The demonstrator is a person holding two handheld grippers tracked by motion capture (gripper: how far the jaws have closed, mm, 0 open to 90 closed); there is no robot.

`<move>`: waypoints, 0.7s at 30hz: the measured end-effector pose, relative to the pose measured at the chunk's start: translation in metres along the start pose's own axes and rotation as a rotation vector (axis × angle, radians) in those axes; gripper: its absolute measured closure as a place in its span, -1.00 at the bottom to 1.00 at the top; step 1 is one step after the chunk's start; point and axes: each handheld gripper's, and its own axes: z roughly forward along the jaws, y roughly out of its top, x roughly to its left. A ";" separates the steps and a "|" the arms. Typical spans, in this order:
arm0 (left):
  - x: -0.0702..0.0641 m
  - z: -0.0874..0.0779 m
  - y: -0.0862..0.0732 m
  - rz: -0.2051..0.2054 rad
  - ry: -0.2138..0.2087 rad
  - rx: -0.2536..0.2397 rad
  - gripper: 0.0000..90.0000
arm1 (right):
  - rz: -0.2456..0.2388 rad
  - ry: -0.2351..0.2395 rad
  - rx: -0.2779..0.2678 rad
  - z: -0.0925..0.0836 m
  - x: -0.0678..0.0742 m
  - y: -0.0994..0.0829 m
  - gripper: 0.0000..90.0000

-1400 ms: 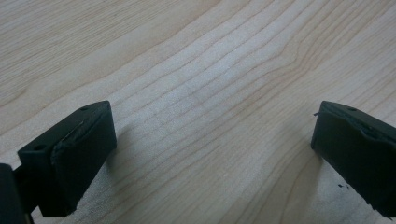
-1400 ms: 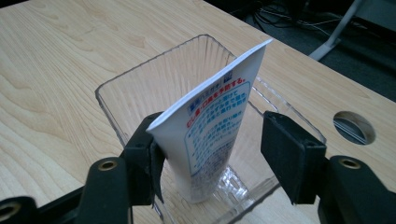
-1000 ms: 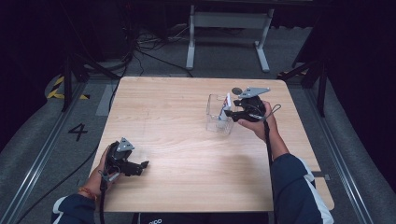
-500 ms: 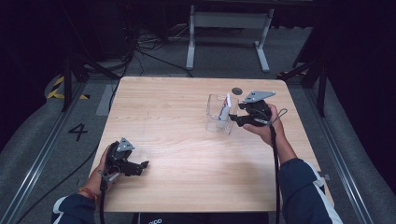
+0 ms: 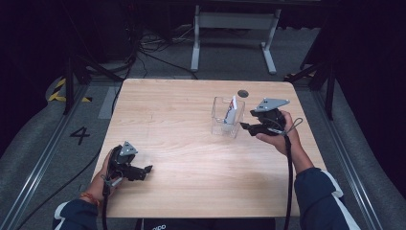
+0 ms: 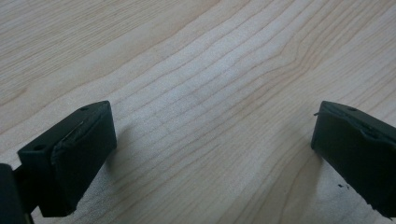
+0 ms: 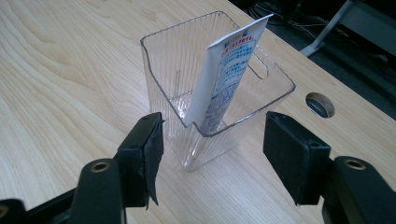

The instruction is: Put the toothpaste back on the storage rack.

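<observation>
A clear ribbed plastic bin (image 5: 226,119) (image 7: 187,93) stands upright on the wooden table (image 5: 191,143), right of centre. A white tube with blue and red print (image 5: 231,109) (image 7: 228,70) leans inside it, its flat end sticking above the rim. My right gripper (image 5: 245,126) (image 7: 212,154) is open just to the right of the bin, its jaws apart and holding nothing. My left gripper (image 5: 145,170) (image 6: 212,149) rests open near the table's front left, over bare wood.
A round cable hole (image 5: 243,93) (image 7: 320,104) lies in the table behind the bin. Beyond the far edge stand a grey metal stand (image 5: 233,21) and cables on the dark floor. A floor mark "4" (image 5: 79,135) sits to the left.
My right gripper has let go of the tube, which now stands in the bin, and has drawn back to the right. The left gripper has not moved.
</observation>
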 end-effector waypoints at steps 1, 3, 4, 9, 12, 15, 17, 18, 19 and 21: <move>0.000 0.000 0.000 -0.002 0.001 -0.001 -0.99 | -0.003 -0.002 0.002 -0.002 0.000 -0.001 -0.15; 0.000 0.000 0.000 -0.002 0.001 -0.001 -0.99 | -0.005 -0.007 0.005 -0.006 0.000 -0.005 -0.15; 0.000 0.000 0.000 -0.002 0.001 -0.001 -0.99 | -0.005 -0.007 0.005 -0.006 0.000 -0.005 -0.15; 0.000 0.000 0.000 -0.001 0.003 -0.004 -0.99 | -0.023 -0.024 0.024 -0.013 0.000 -0.015 -0.17; -0.001 0.000 0.000 -0.005 0.000 -0.002 -0.99 | -0.022 -0.023 0.037 -0.015 0.000 -0.024 -0.18; -0.001 0.000 0.000 -0.006 -0.001 -0.002 -0.99 | -0.024 -0.033 0.057 -0.016 0.000 -0.032 -0.20; 0.000 0.000 0.000 -0.001 0.003 -0.004 -0.99 | -0.021 -0.035 0.065 -0.017 0.000 -0.040 -0.20; 0.000 0.000 0.000 -0.001 0.003 -0.004 -0.99 | -0.021 -0.035 0.065 -0.017 0.000 -0.040 -0.20; -0.001 0.000 0.000 -0.006 -0.001 -0.002 -0.99 | -0.023 -0.037 0.070 -0.018 0.000 -0.043 -0.21; 0.000 0.000 0.000 0.000 0.004 -0.004 -0.99 | -0.020 -0.041 0.073 -0.019 0.000 -0.049 -0.21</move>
